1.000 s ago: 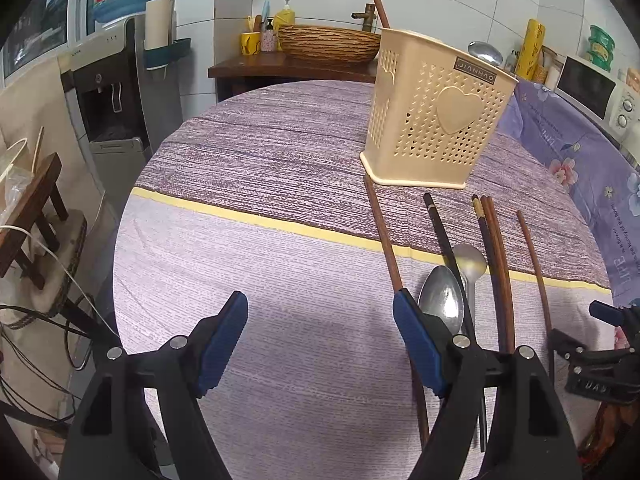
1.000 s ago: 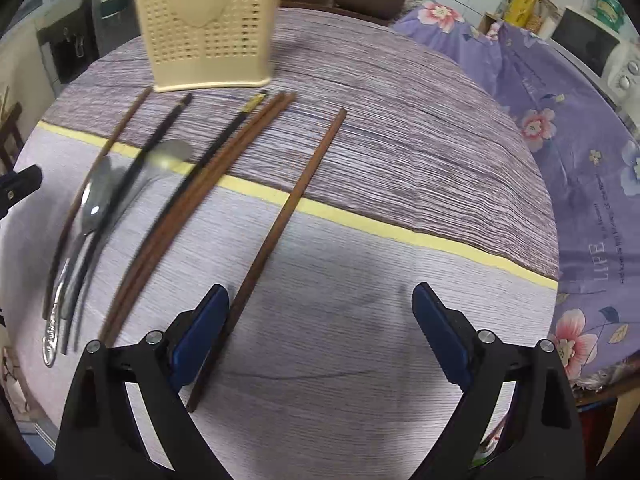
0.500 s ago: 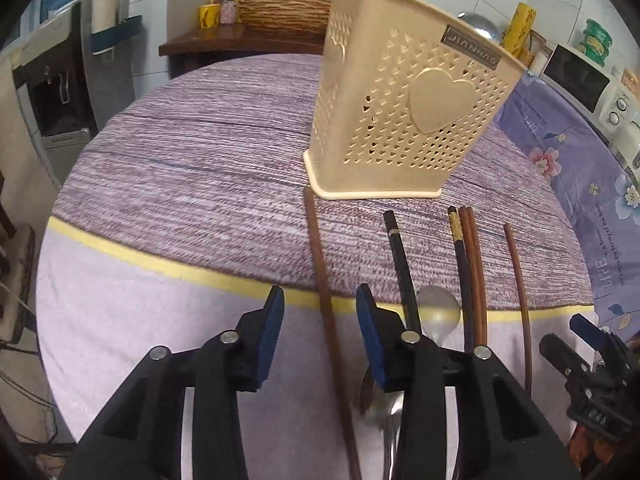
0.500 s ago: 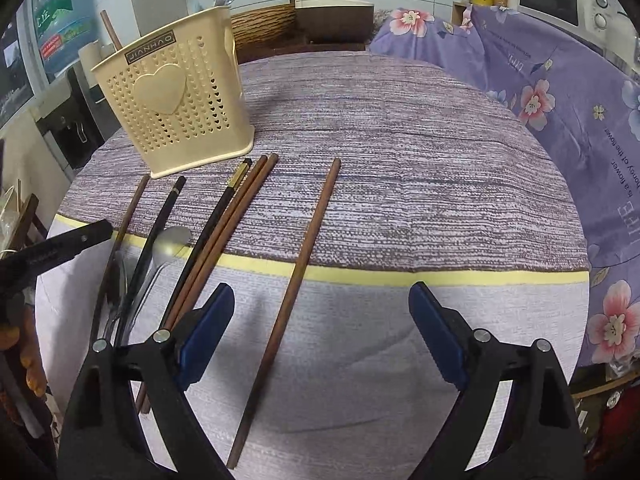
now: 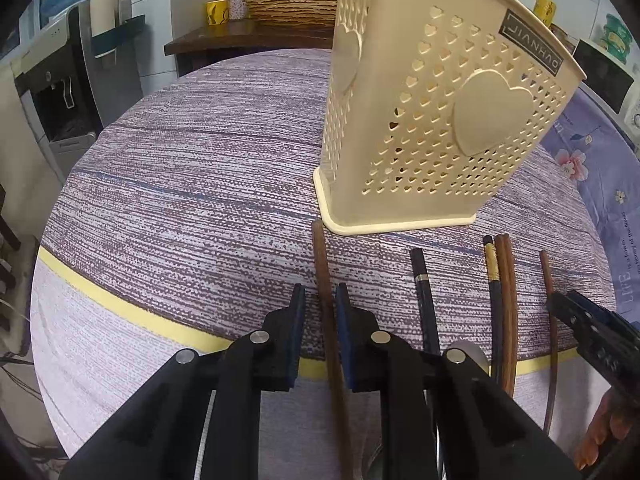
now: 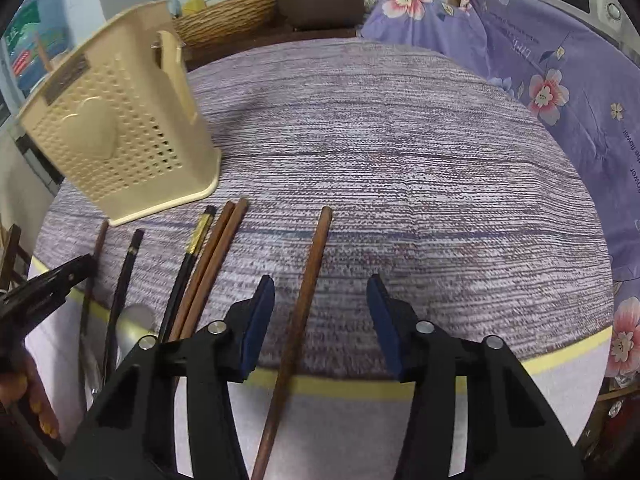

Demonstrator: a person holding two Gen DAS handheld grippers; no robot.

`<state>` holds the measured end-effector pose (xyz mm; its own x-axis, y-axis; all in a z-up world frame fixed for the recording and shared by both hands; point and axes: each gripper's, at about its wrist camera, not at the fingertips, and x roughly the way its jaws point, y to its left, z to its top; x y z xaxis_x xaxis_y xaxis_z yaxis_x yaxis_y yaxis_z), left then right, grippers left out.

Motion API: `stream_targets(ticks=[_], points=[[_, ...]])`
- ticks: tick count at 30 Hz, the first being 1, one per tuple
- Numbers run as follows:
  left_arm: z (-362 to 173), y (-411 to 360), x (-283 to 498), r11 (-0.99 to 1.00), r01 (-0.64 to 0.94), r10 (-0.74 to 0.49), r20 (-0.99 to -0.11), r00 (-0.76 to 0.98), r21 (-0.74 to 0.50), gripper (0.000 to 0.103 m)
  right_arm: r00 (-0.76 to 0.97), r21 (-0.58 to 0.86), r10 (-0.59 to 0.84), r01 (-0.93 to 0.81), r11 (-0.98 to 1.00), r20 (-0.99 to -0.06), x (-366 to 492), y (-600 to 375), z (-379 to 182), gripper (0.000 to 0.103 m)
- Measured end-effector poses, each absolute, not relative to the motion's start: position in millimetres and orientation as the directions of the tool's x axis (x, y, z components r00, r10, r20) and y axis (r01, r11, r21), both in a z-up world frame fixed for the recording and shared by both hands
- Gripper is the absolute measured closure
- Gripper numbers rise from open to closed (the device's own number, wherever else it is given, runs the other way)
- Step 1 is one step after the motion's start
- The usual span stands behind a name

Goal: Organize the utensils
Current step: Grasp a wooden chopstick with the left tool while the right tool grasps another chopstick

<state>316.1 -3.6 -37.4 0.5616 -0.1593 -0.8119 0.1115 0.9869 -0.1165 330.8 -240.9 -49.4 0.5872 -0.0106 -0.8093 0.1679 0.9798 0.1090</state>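
A cream perforated utensil holder (image 5: 436,128) stands on the round table (image 5: 192,184); it also shows in the right wrist view (image 6: 116,144). Several chopsticks and a spoon (image 6: 132,320) lie in front of it. My left gripper (image 5: 320,304) is nearly closed around the leftmost brown chopstick (image 5: 324,280), pads close beside it, with a small gap on the left side. My right gripper (image 6: 320,296) is open and straddles the rightmost brown chopstick (image 6: 308,276), which lies on the cloth nearer the left pad.
A black chopstick (image 5: 422,292), a gold-banded one (image 5: 494,280) and a brown pair (image 5: 506,280) lie between the two grippers. A purple floral cloth (image 6: 560,80) covers furniture to the right. A wicker basket (image 5: 292,4) sits on a sideboard behind.
Both grippers moved forward and down toward the chopsticks. My left gripper closed in from wide open around the leftmost chopstick. My right gripper narrowed somewhat over the rightmost chopstick.
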Motion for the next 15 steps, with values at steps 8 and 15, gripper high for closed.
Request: stream_targets(ticks=[8, 15], points=[[-37.1, -11.7, 319.8, 0.99, 0.119, -0.134, -0.814, 0.565, -0.081, 0.094, 0.596, 0.017, -0.092, 0.175, 0.984, -0.797, 349.6, -226.8, -49.1, 0.079], [-36.3, -13.7, 323.5, 0.99, 0.119, -0.126, -0.816, 0.564, -0.071, 0.094, 0.597, 0.014, -0.084, 0.157, 0.987, -0.798, 354.4, -222.3, -49.3, 0.093]])
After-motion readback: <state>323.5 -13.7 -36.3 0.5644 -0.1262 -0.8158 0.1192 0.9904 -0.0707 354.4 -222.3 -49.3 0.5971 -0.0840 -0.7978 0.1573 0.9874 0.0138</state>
